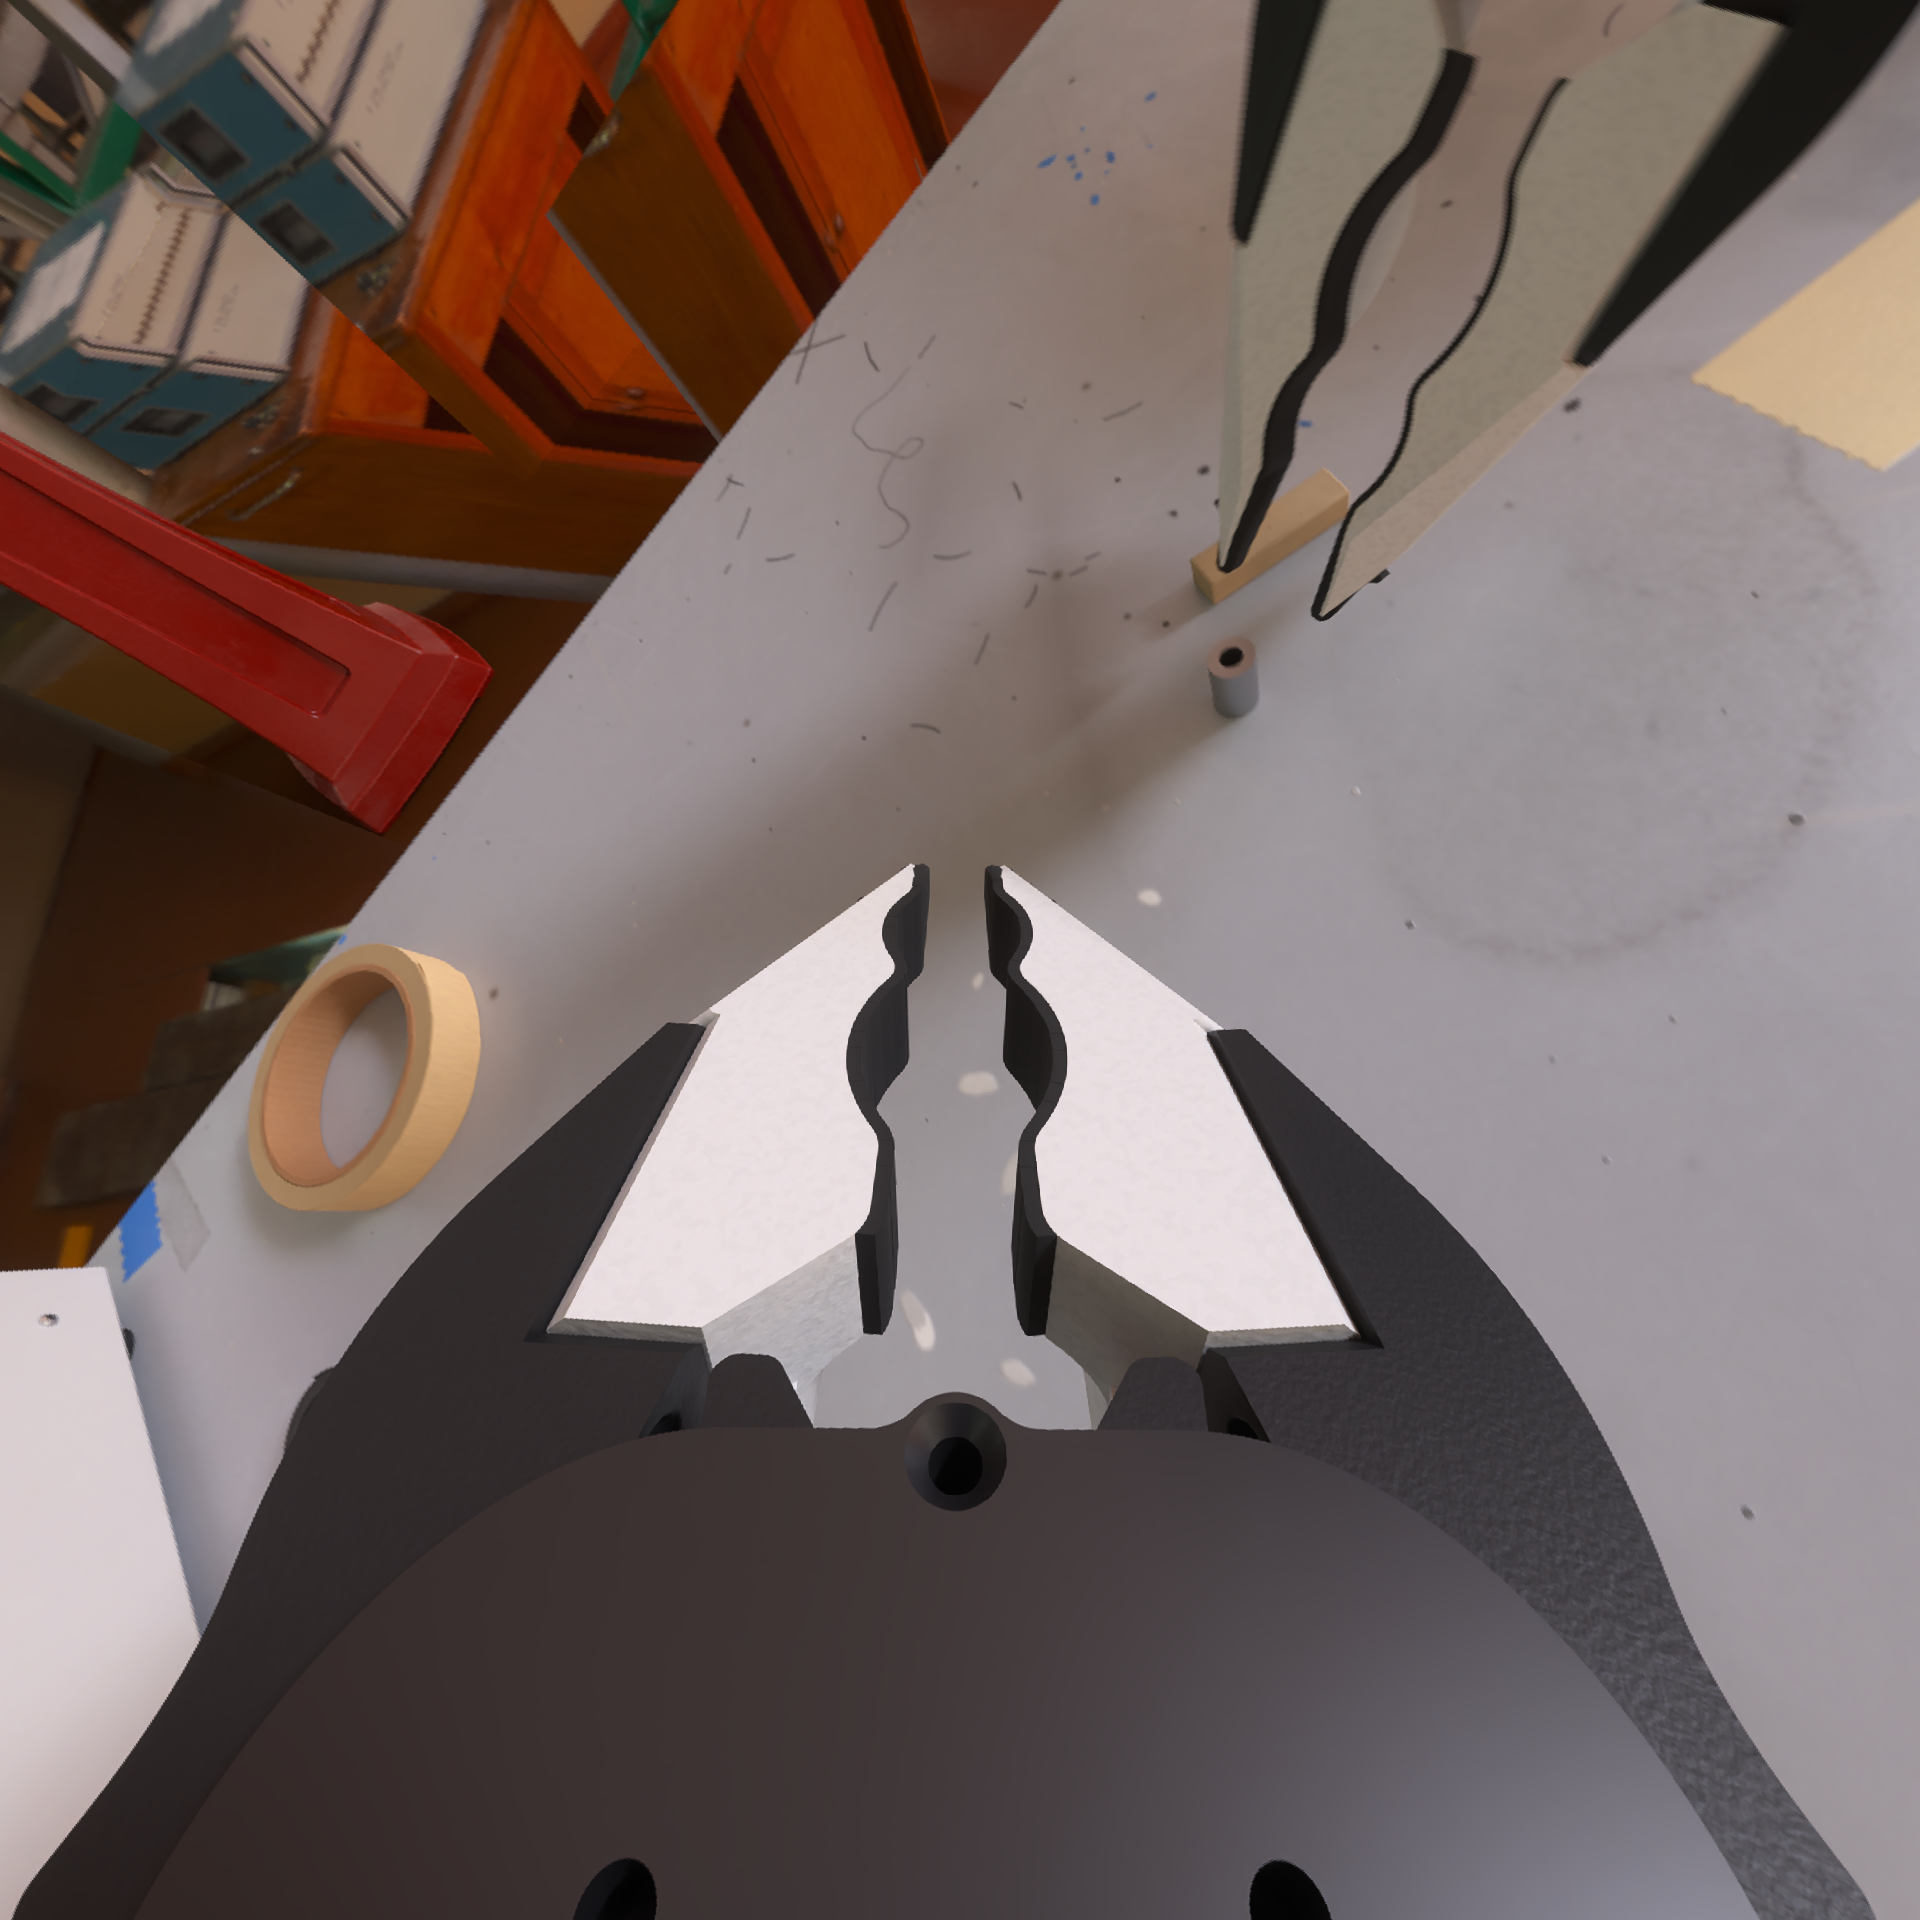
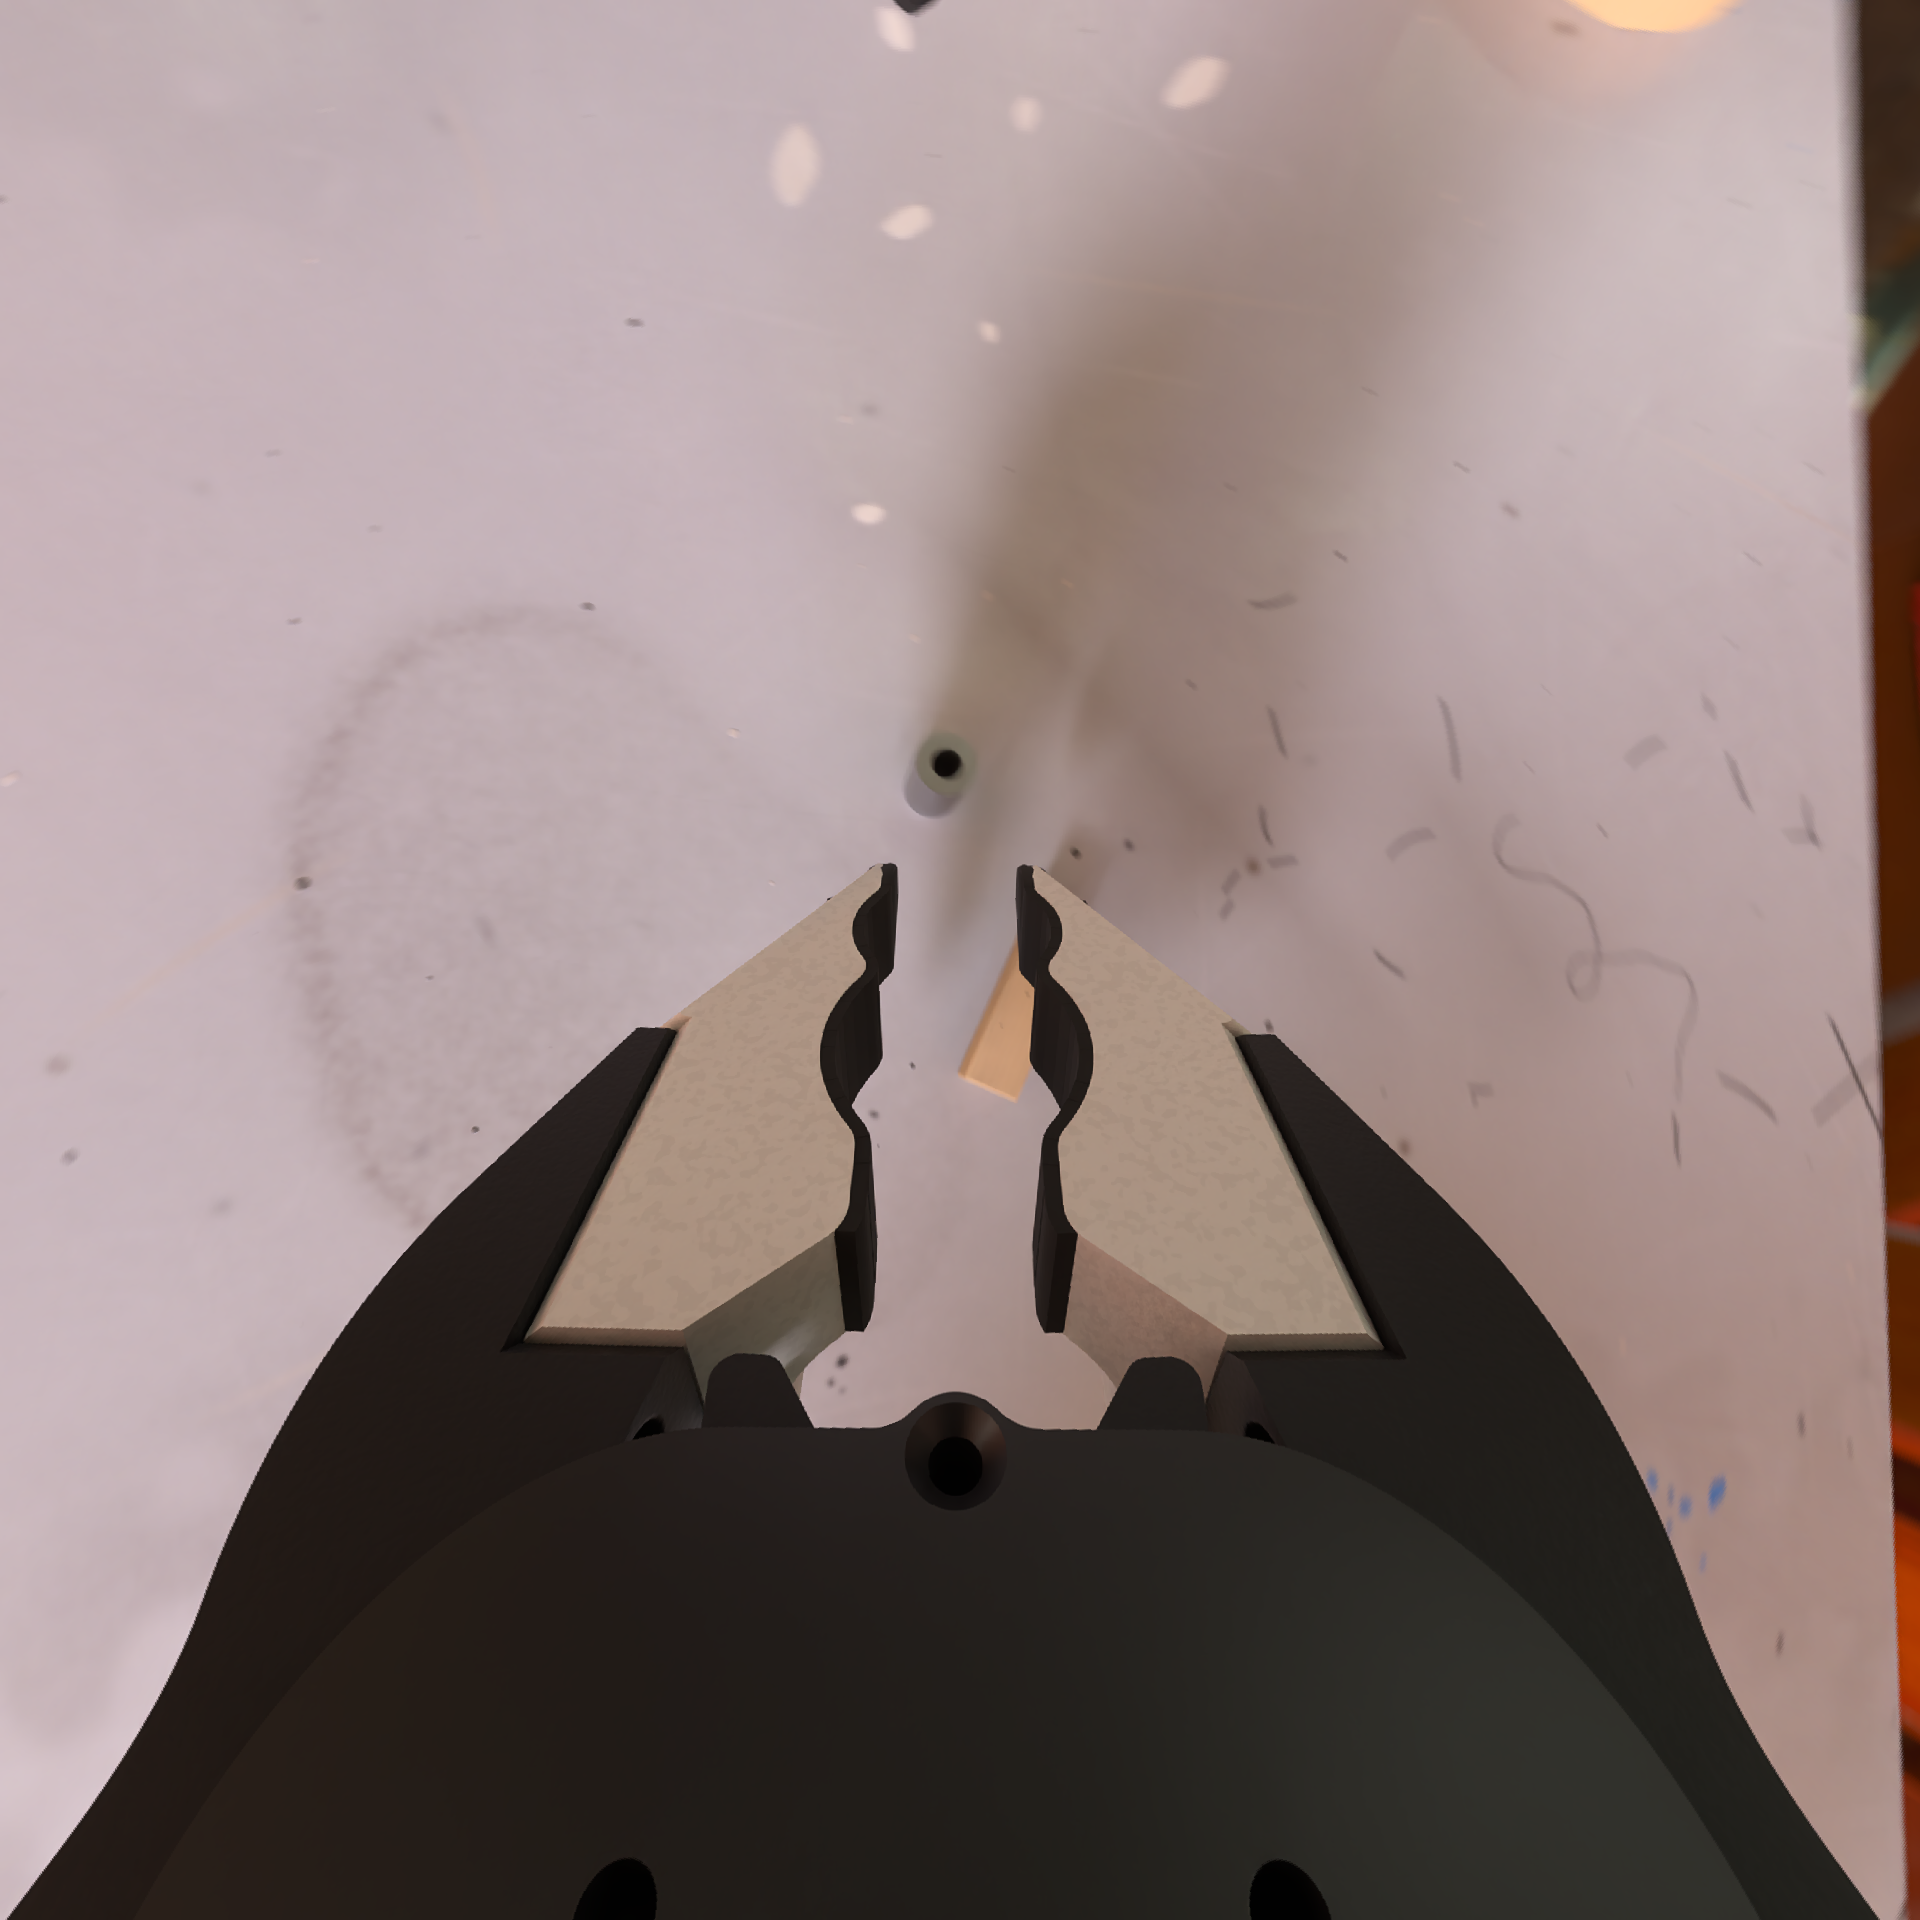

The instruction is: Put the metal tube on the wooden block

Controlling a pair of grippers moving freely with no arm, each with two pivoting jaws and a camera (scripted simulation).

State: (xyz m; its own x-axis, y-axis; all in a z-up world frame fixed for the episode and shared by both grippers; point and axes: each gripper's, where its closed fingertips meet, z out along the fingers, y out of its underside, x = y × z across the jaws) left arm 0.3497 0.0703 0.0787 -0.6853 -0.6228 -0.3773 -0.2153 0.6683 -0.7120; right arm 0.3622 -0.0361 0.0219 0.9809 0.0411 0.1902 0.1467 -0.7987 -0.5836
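A small grey metal tube [image 1: 1233, 675] stands upright on the grey table [image 1: 1455, 1039]; it also shows in the right wrist view [image 2: 940, 774]. A pale wooden block [image 1: 1273, 535] lies flat just beyond it. My right gripper [image 1: 1278, 590] is open and empty and hangs over the block, its left fingertip in front of the block. In the right wrist view the block [image 2: 997, 1039] shows between the open fingers [image 2: 956, 883], partly hidden by the right finger, and the tube is just ahead of the tips. My left gripper [image 1: 956, 883] is empty, its jaws a little apart, well short of the tube.
A roll of masking tape [image 1: 364, 1081] lies near the table's left edge. A white box [image 1: 73, 1558] sits at the lower left. A tan paper patch [image 1: 1829, 343] lies at the far right. Beyond the edge are a red beam [image 1: 239, 644] and orange cabinets [image 1: 623, 260].
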